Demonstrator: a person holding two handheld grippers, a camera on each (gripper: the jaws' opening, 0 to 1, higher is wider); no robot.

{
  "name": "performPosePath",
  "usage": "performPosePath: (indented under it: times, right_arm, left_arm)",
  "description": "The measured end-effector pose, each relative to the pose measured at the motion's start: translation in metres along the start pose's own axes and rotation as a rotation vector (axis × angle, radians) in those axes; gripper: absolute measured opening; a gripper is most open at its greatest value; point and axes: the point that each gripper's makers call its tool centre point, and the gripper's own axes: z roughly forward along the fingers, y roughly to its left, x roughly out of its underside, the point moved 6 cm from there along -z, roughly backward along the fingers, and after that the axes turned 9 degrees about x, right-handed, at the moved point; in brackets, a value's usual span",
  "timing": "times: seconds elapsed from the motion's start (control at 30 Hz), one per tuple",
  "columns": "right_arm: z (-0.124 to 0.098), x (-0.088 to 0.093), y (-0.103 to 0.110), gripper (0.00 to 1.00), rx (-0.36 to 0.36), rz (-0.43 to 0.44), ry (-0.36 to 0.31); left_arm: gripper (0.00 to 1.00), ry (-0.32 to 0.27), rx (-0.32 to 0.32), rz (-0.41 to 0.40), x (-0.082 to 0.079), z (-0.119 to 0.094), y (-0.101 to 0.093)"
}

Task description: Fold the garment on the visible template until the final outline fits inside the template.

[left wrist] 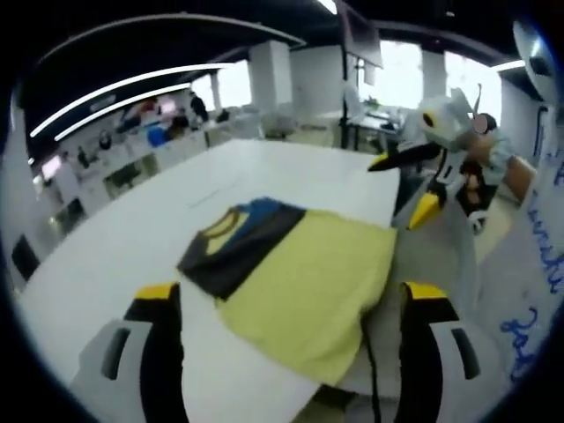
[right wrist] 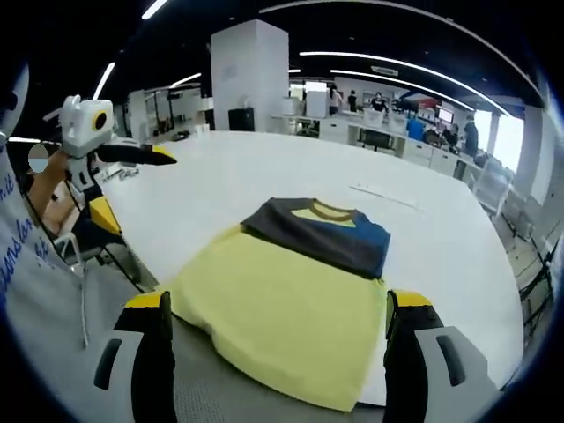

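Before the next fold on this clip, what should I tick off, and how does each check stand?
1. Left tool open, holding nothing: ok.
2. Right tool open, holding nothing: ok.
3. Garment whole in the right gripper view, none cut off: ok.
4. Garment lies flat on the white table, yellow body near, dark collar end far: ok.
5. Template outline around the garment: cannot tell, no clear marking shows.
6. Near hem fully on the table, not over its edge: cannot tell.

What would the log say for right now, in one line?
shirt: folded, flat on white table | left gripper: open, empty | right gripper: open, empty | both above shirt
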Motion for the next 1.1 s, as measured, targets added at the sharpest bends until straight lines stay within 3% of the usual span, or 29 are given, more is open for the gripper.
performPosePath:
  times: [0.53,0.83,1.1]
  right_arm:
    - [-0.014,0.009,-0.008,1.00,0.045,0.011,0.046]
    - [-0.012,0.009,0.003,1.00,0.037,0.011,0.052]
    - [-0.013,0.009,0.009,1.00,0.033,0.004,0.057]
  left_arm:
    - [0.99,0.013,-0.026,-0.077,0.022,-0.020,-0.004]
    - [0.97,0.015,-0.037,-0.109,0.034,-0.024,-0.008]
    - [0.96,-0.011,-0.042,-0.113,0.034,-0.027,-0.011]
